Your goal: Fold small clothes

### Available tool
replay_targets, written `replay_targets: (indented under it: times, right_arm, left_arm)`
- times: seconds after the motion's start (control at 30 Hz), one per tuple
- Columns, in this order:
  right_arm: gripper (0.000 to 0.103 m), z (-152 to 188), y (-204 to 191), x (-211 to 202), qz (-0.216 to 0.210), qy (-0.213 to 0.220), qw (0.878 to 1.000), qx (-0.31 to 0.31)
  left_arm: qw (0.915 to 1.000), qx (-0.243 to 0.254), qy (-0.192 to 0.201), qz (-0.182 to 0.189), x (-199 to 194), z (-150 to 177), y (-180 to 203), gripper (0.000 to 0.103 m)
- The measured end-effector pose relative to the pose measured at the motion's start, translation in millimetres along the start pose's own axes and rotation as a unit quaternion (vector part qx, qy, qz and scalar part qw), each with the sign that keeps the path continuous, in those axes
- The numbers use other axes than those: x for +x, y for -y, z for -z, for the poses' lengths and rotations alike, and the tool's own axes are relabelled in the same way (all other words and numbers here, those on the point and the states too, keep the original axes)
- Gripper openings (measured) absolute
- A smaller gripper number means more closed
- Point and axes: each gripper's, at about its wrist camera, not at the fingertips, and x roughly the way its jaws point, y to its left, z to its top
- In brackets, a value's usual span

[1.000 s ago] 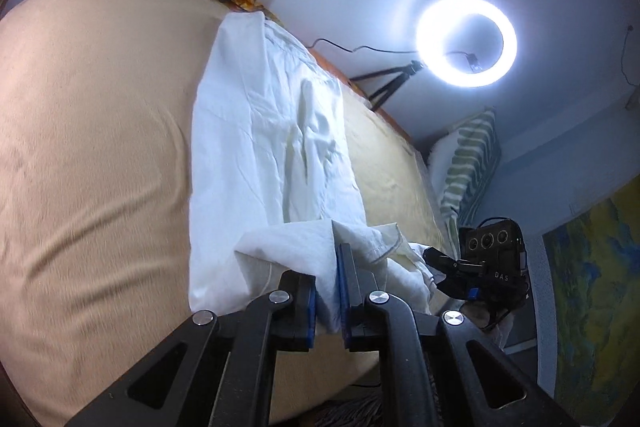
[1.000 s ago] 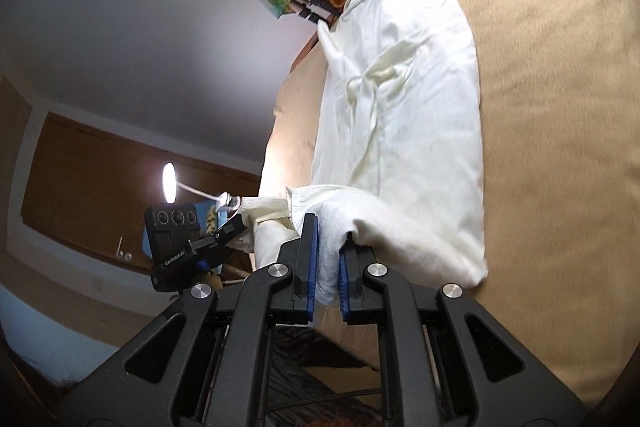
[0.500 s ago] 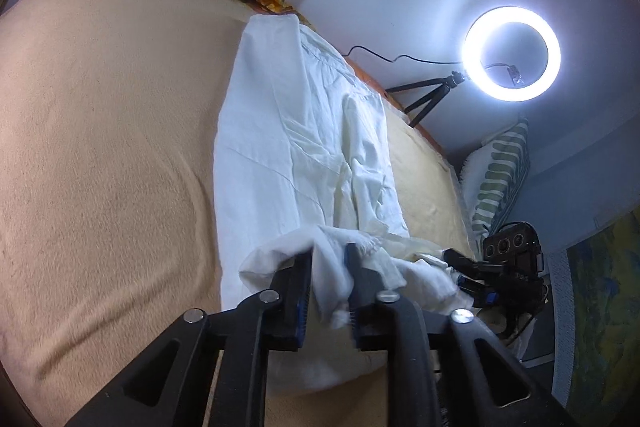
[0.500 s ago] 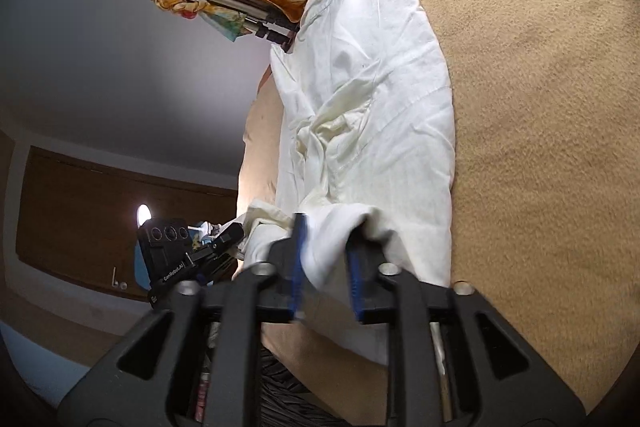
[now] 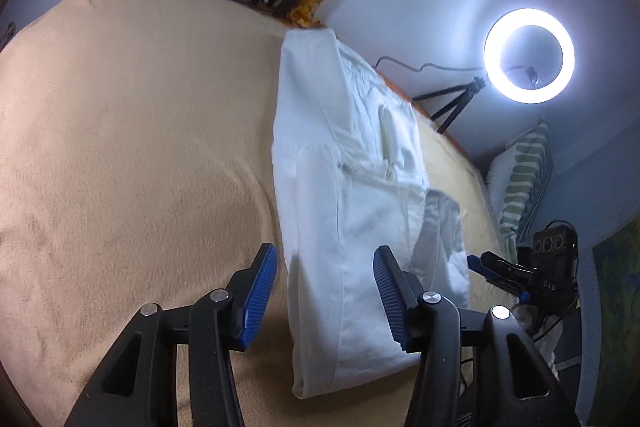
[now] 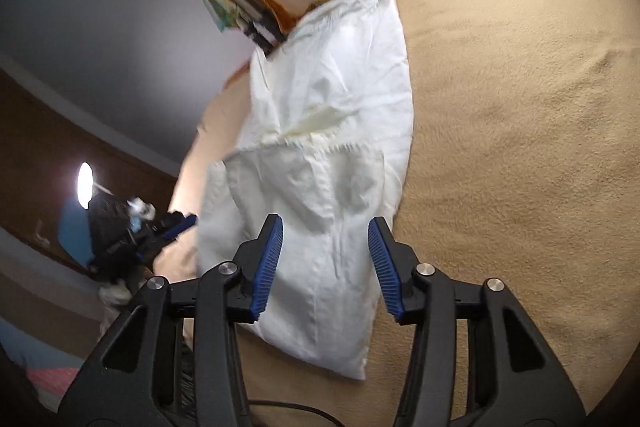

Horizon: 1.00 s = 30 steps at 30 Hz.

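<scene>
Both tools opening: left tool (image 5: 324,291), right tool (image 6: 324,263) released white garment (image 5: 352,227); hem fold now lying on bed (image 5: 140,147), centre frame.

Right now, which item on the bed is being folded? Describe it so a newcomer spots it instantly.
Start from the tan blanket covering the bed. Along its edge nearest the ring light lies a long white garment, its near end doubled back over itself, in front of both opening grippers. It is the only white cloth on the blanket; the striped pillow sits off the bed.
</scene>
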Motion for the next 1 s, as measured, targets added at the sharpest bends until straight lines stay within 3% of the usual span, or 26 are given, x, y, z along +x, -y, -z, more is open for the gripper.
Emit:
replay_targets:
  times: [0.1, 0.33, 0.43, 0.5, 0.53, 0.67, 0.8, 1.0]
  right_arm:
    - [0.048, 2.5, -0.7, 8.9, 0.024, -0.010, 1.000, -0.011]
    - [0.047, -5.9, 5.7, 8.2, 0.065, 0.012, 0.998, -0.008]
    - [0.045, -6.9, 12.5, 10.8, 0.048, 0.006, 0.999, 0.002]
    - [0.015, -6.7, 7.5, 17.3, 0.076, 0.003, 0.997, -0.018]
    - [0.015, -6.5, 5.1, 20.9, 0.118, 0.003, 0.992, -0.033]
    - [0.015, -10.0, -3.6, 4.6, 0.139, 0.036, 0.989, -0.036]
    - [0.015, -10.5, -31.9, -14.3, 0.086, 0.070, 0.990, -0.086]
    - [0.015, -10.1, -55.7, 23.0, 0.040, 0.019, 0.992, -0.121]
  left_arm:
    - [0.9999, 0.009, -0.006, 0.002, 7.7, 1.7, 5.2, 0.040]
    - [0.9997, 0.020, -0.017, 0.001, 19.2, 3.0, 7.0, 0.016]
    - [0.9997, 0.011, -0.015, -0.014, 23.5, 1.0, -0.2, 0.017]
    - [0.9993, 0.014, -0.020, -0.028, 28.8, 1.1, -2.7, 0.018]
    - [0.9991, 0.021, -0.019, -0.033, 29.4, 1.8, -1.2, 0.019]
    - [0.9985, 0.037, 0.007, -0.039, 13.3, 1.5, 9.5, 0.025]
    - [0.9974, 0.064, 0.031, -0.009, -3.6, 1.3, 32.9, 0.026]
    - [0.9920, 0.122, -0.007, 0.032, 31.4, 2.4, 81.6, 0.026]
